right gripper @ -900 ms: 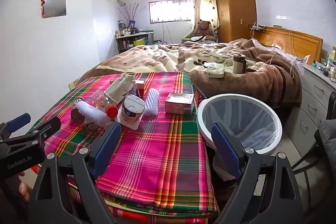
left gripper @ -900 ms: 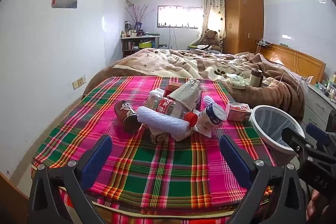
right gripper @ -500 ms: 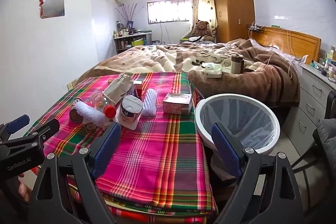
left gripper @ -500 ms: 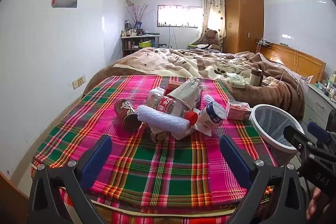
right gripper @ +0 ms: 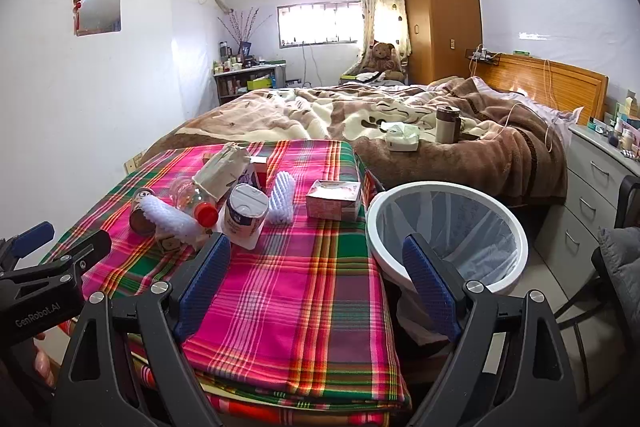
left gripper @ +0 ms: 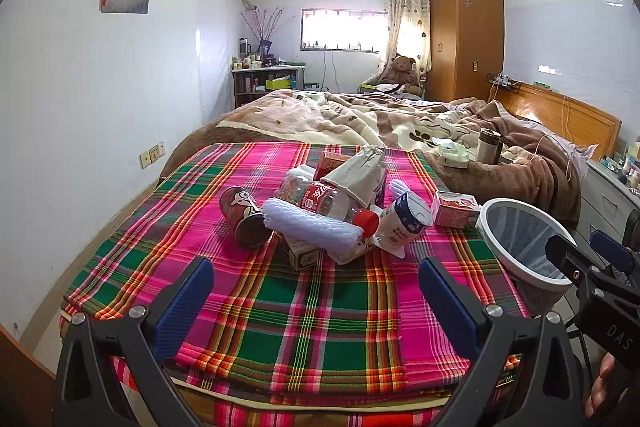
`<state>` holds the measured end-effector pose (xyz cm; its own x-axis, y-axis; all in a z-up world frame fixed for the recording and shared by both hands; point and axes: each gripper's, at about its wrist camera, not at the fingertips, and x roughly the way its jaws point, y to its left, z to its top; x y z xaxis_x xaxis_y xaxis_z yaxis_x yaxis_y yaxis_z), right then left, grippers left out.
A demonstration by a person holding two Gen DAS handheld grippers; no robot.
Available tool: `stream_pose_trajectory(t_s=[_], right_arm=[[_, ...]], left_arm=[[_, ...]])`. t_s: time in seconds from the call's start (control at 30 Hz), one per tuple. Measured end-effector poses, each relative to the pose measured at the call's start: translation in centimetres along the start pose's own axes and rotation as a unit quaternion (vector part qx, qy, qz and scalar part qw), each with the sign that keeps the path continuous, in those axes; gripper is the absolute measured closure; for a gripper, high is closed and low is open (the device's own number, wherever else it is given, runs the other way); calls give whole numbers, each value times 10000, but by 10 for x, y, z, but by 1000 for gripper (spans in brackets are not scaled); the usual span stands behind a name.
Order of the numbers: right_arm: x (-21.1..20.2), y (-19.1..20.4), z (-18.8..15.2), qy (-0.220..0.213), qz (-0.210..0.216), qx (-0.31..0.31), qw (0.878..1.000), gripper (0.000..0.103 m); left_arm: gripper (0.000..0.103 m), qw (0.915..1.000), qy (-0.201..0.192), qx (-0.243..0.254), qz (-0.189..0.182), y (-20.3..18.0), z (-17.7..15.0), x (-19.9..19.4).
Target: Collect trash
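Centrally, toward the far edge of the plaid cloth (left gripper: 304, 307), the trash pile (left gripper: 332, 211) combines a clear plastic bottle (left gripper: 324, 201), ribbed white foam sleeve (left gripper: 312, 223), brown can (left gripper: 240, 217) and cartons. Both the left gripper (left gripper: 316, 291) and right gripper (right gripper: 316, 275) stand apart, empty, above bare cloth at its near edge. Beside the right edge stands a round white mesh-lined bin (right gripper: 446, 231).

Heaped trash (left gripper: 332, 211) beside white bin (left gripper: 520, 239)
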<state>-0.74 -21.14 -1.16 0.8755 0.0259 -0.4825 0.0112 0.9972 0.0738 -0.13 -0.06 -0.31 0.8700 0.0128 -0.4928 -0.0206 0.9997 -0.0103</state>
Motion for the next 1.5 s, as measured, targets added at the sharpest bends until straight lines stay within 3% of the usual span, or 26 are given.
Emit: stream_pose_trajectory(t_s=[1.5], right_arm=[[-1, -1, 1, -9, -58, 4, 10000, 14]], left_arm=[[0, 10000, 12, -56, -9, 6, -2, -2]])
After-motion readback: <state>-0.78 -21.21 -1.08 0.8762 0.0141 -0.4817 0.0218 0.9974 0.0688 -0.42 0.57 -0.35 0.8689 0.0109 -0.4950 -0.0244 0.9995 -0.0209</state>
